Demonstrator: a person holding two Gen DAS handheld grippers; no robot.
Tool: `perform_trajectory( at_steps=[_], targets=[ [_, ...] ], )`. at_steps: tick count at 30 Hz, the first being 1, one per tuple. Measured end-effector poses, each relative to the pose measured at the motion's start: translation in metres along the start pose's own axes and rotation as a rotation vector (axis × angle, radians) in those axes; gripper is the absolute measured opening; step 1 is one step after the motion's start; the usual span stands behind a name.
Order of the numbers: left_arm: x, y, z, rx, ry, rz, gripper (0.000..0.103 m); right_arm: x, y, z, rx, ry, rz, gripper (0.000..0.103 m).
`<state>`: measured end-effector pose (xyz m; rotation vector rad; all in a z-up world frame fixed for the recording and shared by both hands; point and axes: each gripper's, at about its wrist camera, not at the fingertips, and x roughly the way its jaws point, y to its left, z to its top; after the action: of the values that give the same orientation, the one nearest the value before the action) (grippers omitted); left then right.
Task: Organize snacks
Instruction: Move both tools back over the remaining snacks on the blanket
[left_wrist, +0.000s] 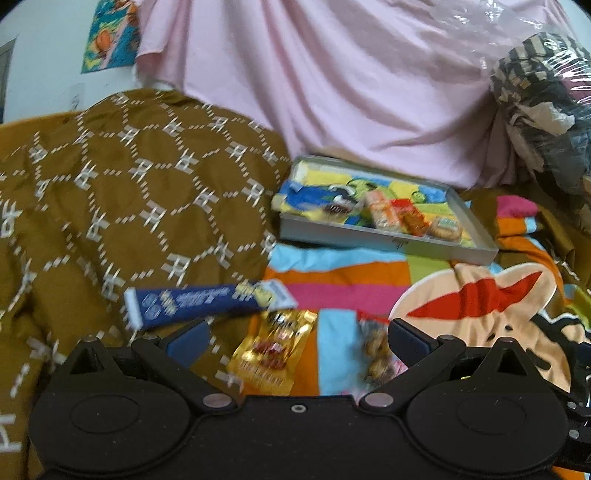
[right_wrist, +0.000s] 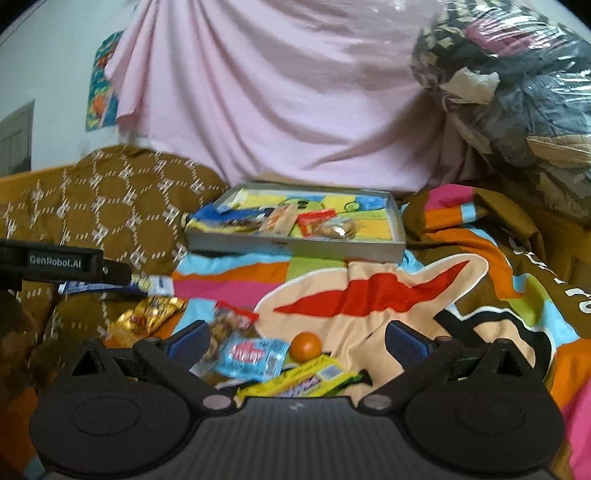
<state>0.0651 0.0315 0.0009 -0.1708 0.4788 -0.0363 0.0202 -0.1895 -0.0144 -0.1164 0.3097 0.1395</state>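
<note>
Both tongs empty, jaws wide. Left tongs (left_wrist: 295, 338) hover low over the bedspread (left_wrist: 354, 273), with a gold packet (left_wrist: 271, 354) and a clear cookie bag (left_wrist: 375, 349) lying in the gap between the fingers, neither touched. Right tongs (right_wrist: 293, 341) likewise spread over a loose cluster: light-blue wrapper (right_wrist: 251, 356), small orange ball (right_wrist: 306, 345), yellow bar (right_wrist: 299, 384); the cookie bag (right_wrist: 231, 325) sits just beside the left finger. Tray (left_wrist: 384, 242) rests further back on the bedspread, near the pink sheet (left_wrist: 332, 81). It already holds a few snacks: a blue-wrapped one (left_wrist: 317, 197) at its left, a pale packet (left_wrist: 380, 212), a red packet (left_wrist: 410, 218) and a round biscuit pack (left_wrist: 447, 227), bunched toward the near wall. Long navy pack (left_wrist: 207, 301) lies apart from the rest, on the brown quilt (left_wrist: 129, 184) left of the gold packet. Judgement: task partly done, roughly four items in the tray and six left outside it (navy pack, gold packet, cookie bag, blue wrapper, ball, yellow bar). Frames are motion-blurred; labels unreadable. Which item each side will go for, I cannot tell.
</note>
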Motion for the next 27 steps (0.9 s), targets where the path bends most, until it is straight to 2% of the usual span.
perform_trajectory(
  at_steps=[13,27],
  targets=[
    [-0.011,0.0,-0.028,0.045,0.068,0.095,0.102,-0.012,-0.003,-0.029,0.037,0.059,-0.002,0.103],
    [-0.008,-0.002,-0.034,0.06,0.107,0.109,0.102,-0.011,-0.008,-0.045,0.088,0.12,-0.003,0.103]
  ],
)
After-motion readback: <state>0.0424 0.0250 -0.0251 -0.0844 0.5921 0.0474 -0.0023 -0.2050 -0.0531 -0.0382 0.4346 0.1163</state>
